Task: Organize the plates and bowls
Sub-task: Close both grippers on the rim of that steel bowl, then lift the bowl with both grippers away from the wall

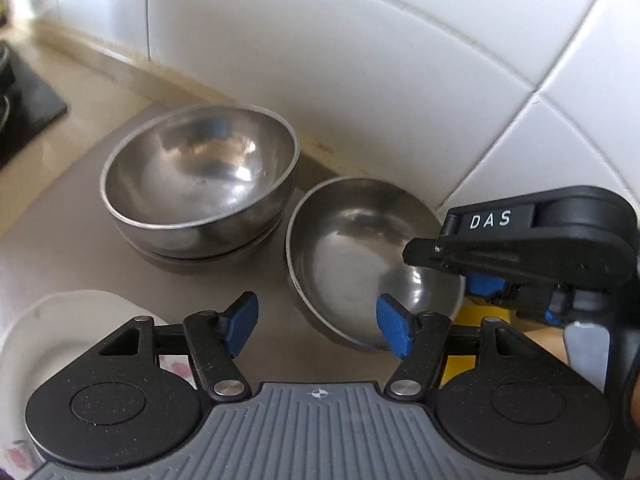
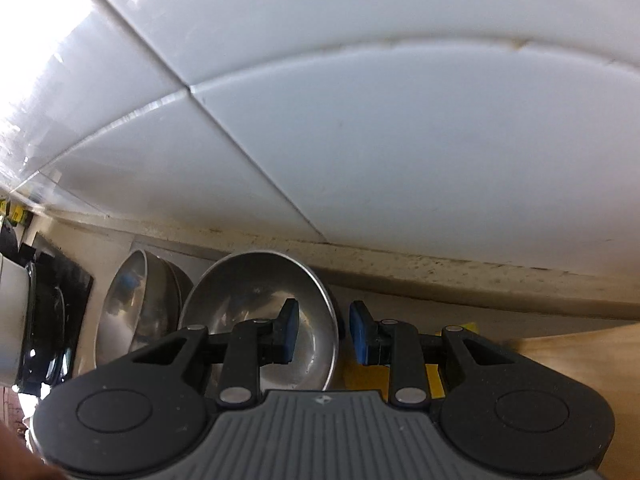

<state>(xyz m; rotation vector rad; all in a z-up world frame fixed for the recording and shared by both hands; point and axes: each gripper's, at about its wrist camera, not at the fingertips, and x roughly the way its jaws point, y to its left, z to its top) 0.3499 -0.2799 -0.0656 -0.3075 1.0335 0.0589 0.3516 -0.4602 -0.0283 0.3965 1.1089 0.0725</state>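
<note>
Tilting up toward the lens at centre-right of the left wrist view: one steel bowl [image 1: 352,248], near edge low, far edge raised toward the wall. Gripped at its right rim by the right gripper [image 2: 324,332], jaws clenched across the metal, one blue pad inside the bowl and the other outside it. Seen in the right wrist view as a round mouth at lower centre, rim running between the two pads.

Hovering low in the left wrist view, the left gripper [image 1: 318,320], jaws released and wide, nothing pinched; right pad overlapping the bowl's near rim, left pad over bare counter [image 1: 80,208].

Just left of the held bowl, nearly touching: a stack of steel bowls [image 1: 200,176], nested and upright.

Further out, at lower left, partly hidden behind the left gripper's body: a white plate [image 1: 60,320] with pink print. Below the held bowl's right side, something yellow [image 1: 486,314], mostly covered. At far upper left, a black stove top [image 1: 28,112]. Behind everything, white wall tiles [image 1: 360,60]. At right of the right wrist view, a wooden board [image 2: 580,360].
</note>
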